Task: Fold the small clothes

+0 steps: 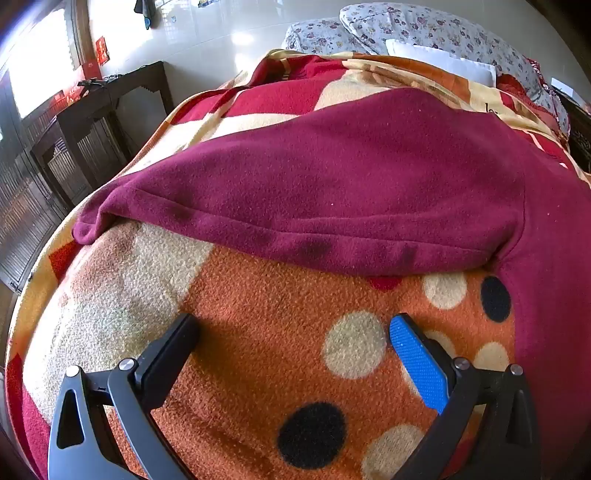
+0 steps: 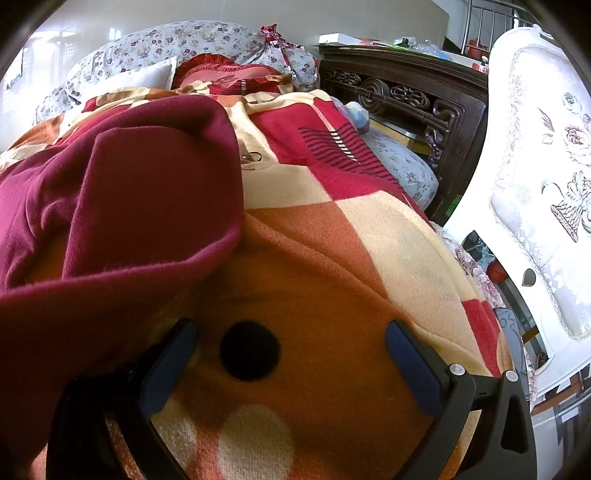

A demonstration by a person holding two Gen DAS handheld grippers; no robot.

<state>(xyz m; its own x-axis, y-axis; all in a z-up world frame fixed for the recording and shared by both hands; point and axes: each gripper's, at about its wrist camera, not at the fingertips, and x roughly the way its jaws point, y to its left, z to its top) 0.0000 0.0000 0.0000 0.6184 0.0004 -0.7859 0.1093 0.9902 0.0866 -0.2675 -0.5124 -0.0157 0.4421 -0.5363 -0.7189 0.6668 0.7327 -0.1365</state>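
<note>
Garment (image 1: pixel 351 177), a maroon fleece piece, lies on a blanket (image 1: pixel 258 314) that covers the bed. In the left wrist view a dark wooden table (image 1: pixel 92 122) stands at the far left beside the bed, and the garment's hemmed edge runs from a raised corner on the left across to the right, where the cloth turns down toward the camera along the right border. The left gripper (image 1: pixel 293 328) is just in front of this hem, over the orange part of the blanket with cream and black dots; its fingers (image 1: pixel 417 362) are spread wide and hold nothing. A floral pillow (image 1: pixel 424 26) lies at the far end of the bed. In the right wrist view the garment (image 2: pixel 122 206) fills the left side, with a thick rolled fold, and it reaches down beside the left finger. The right gripper (image 2: pixel 290 334) is over the blanket (image 2: pixel 332 258), with a black dot between its wide, empty fingers (image 2: pixel 417 365). At the right stand a carved dark headboard (image 2: pixel 406 96) and a white chair (image 2: pixel 535 166).
</note>
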